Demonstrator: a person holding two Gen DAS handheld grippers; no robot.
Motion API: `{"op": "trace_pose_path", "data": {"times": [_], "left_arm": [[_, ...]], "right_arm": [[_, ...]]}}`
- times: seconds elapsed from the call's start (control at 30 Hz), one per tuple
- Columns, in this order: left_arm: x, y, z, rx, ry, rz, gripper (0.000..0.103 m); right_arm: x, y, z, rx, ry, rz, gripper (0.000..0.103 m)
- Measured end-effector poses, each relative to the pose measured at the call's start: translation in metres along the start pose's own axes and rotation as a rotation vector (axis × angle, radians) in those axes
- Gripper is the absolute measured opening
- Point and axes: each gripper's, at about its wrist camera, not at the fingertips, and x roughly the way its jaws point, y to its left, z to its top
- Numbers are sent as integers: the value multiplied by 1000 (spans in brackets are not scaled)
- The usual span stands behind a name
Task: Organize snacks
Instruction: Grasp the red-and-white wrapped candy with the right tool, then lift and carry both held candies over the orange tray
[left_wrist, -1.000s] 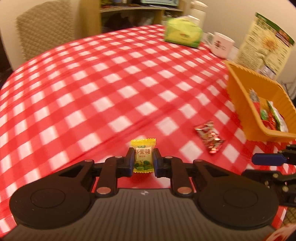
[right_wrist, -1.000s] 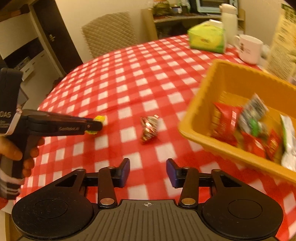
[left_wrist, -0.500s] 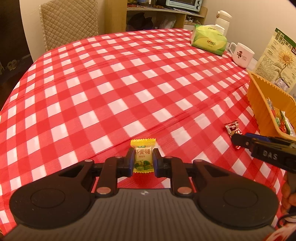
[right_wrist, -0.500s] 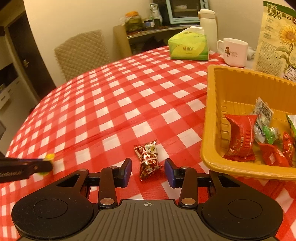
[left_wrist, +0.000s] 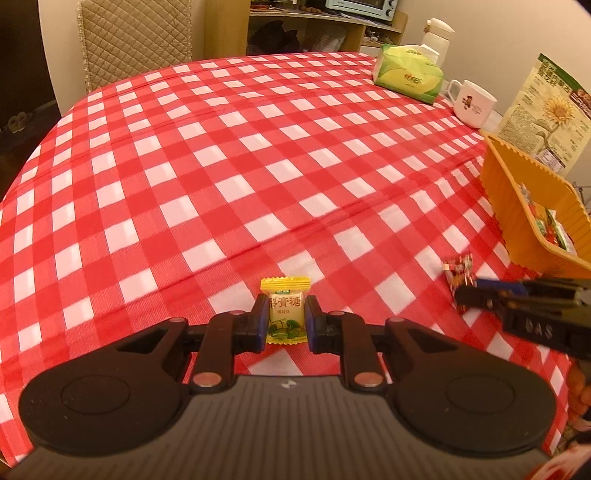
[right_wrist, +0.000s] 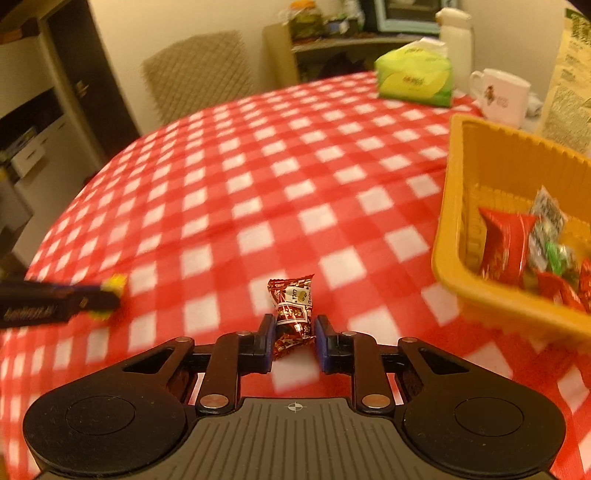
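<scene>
Between the right hand-held gripper (right_wrist: 293, 339) fingers sits a red candy (right_wrist: 293, 314).

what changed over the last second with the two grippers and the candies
The right gripper moved in on the red candy, which now sits between its closing fingers; whether it is gripped yet is unclear. The left gripper stayed shut on the yellow candy. The orange basket and its snacks look unchanged, as do the tissue pack and mug.
</scene>
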Motion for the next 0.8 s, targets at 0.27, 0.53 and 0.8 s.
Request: {"op": "trace_pose_path", "data": {"times": [0.27,0.53,0.8], "left_arm": [[-11,-11,-18,6,15,-57,18],[-22,-21,-28,21,11,-75,18],[-37,-26,-41,12,3,-43,18]], "right_arm": [[-32,-3,-31,-1,122,38,24],[-29,5,-28,-31,98,-35,45],[-23,16,-32,-155,85,-23,27]]}}
